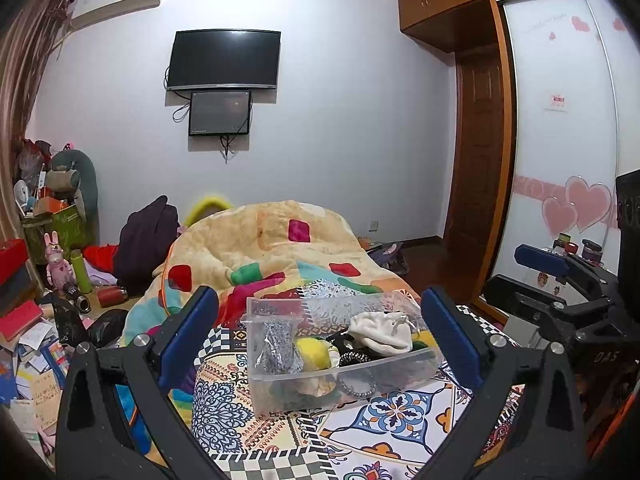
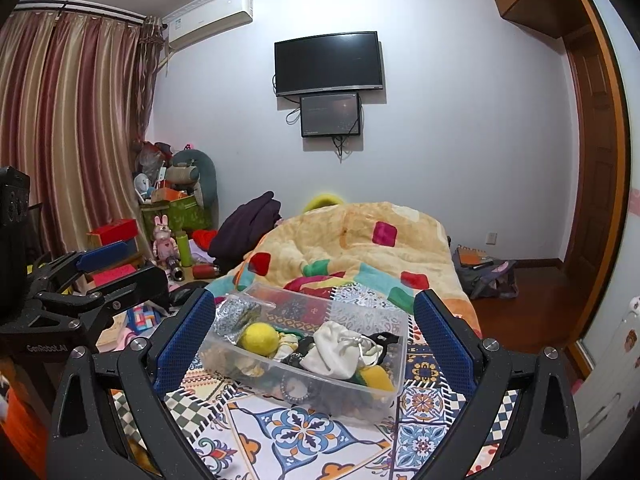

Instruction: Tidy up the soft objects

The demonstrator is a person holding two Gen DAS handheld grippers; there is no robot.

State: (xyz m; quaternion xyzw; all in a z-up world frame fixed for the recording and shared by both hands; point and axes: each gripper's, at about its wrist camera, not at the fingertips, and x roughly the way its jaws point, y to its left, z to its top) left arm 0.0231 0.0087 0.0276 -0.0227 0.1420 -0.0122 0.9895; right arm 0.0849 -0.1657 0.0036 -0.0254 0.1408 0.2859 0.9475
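Note:
A clear plastic bin (image 1: 280, 384) (image 2: 394, 344) sits on the patterned bed cover (image 1: 392, 420) (image 2: 304, 432). It holds soft items: a white drawstring pouch (image 1: 380, 334) (image 2: 334, 350), a yellow ball (image 1: 314, 354) (image 2: 260, 338), a silver-grey pouch (image 1: 278, 346) (image 2: 234, 314), a second yellow piece (image 2: 376, 376) and dark bands. My left gripper (image 1: 320, 334) is open and empty, its blue pads either side of the bin, short of it. My right gripper (image 2: 314, 334) is open and empty in the same way. Each gripper shows at the edge of the other's view (image 1: 560, 280) (image 2: 100, 276).
A bunched yellow quilt (image 1: 260, 248) (image 2: 352, 240) lies on the bed beyond the bin. Dark clothing (image 1: 146, 240) (image 2: 248, 224), boxes, bottles and books clutter the floor at the left. A wardrobe (image 1: 560, 120) and door stand at the right.

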